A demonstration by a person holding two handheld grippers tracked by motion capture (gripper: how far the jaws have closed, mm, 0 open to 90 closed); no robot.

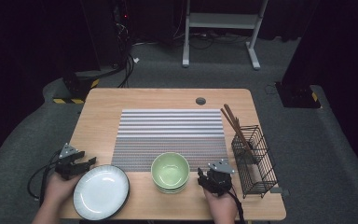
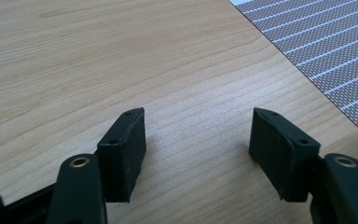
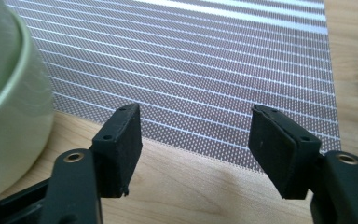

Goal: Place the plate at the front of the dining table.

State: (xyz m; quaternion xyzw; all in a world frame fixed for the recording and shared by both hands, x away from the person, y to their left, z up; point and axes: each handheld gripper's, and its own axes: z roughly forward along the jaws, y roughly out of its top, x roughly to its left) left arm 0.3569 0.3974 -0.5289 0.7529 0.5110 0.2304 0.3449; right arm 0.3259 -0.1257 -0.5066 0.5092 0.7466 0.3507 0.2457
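Both my jaws gape empty — left gripper (image 1: 85, 164) beside the white round plate (image 1: 101, 192), right gripper (image 1: 204, 178) by the stacked pale-green bowls (image 1: 170, 171) (ready to lift).

Room, dim, with dark surrounds. Grey carpeted floor (image 1: 168, 70). Light wooden bench (image 1: 102, 107) with a round grey cable grommet (image 1: 200, 101) near its far edge. White metal frame on two feet (image 1: 221, 28) beyond. Black cables (image 1: 127, 70) trailing over the floor; yellow-and-black striped base (image 1: 70, 99) at left.
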